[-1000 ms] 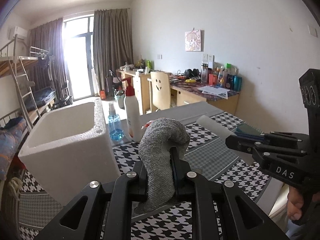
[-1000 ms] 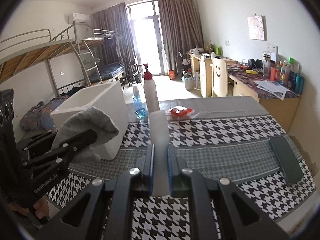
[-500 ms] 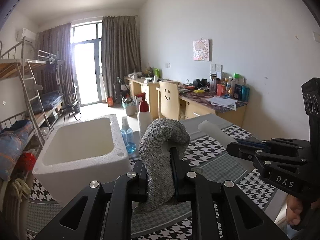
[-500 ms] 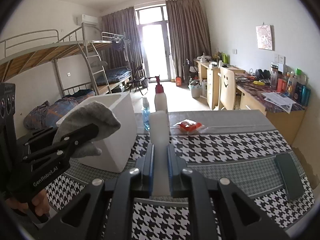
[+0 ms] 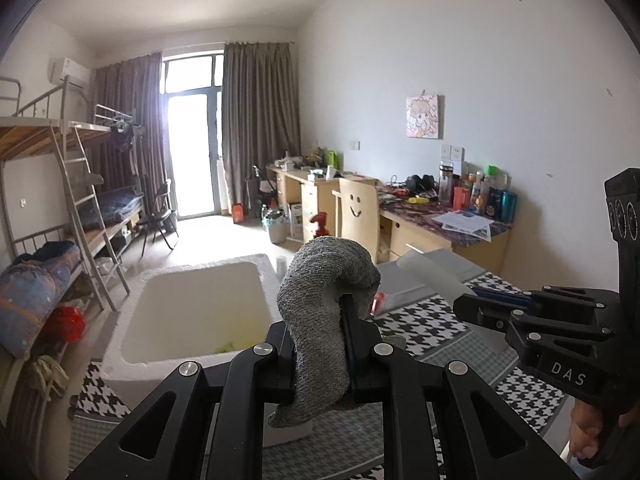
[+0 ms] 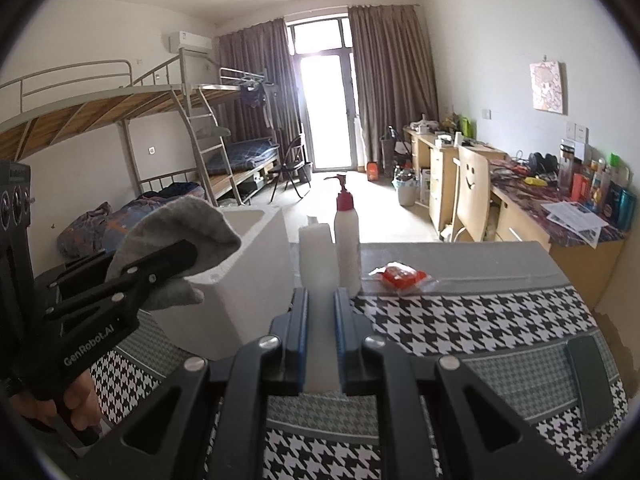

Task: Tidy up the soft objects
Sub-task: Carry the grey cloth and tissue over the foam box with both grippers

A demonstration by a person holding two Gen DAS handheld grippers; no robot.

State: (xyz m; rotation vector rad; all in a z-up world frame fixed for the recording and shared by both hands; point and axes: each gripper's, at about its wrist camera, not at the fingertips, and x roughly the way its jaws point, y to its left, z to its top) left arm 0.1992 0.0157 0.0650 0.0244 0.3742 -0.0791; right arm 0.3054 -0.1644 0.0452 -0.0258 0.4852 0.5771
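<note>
Lifted higher over the foam box (image 5: 192,312), left gripper (image 5: 320,344) clamps the grey sock (image 5: 320,320) for dropping ahead; right gripper (image 6: 320,320) pinches a white strip (image 6: 318,264).

A: What do the tools look like?

B: Both are matte black plastic with silver screw heads. The left gripper (image 5: 347,346) has white "GenRobot.AI" lettering; the right gripper (image 6: 320,344) has blue pads and "DAS".

A: And the person?

B: Bare fingers on each handle.

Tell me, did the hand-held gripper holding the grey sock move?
Yes. The left hand-held gripper with the grey knitted sock rose up and over the white foam box, whose inside now shows.
</note>
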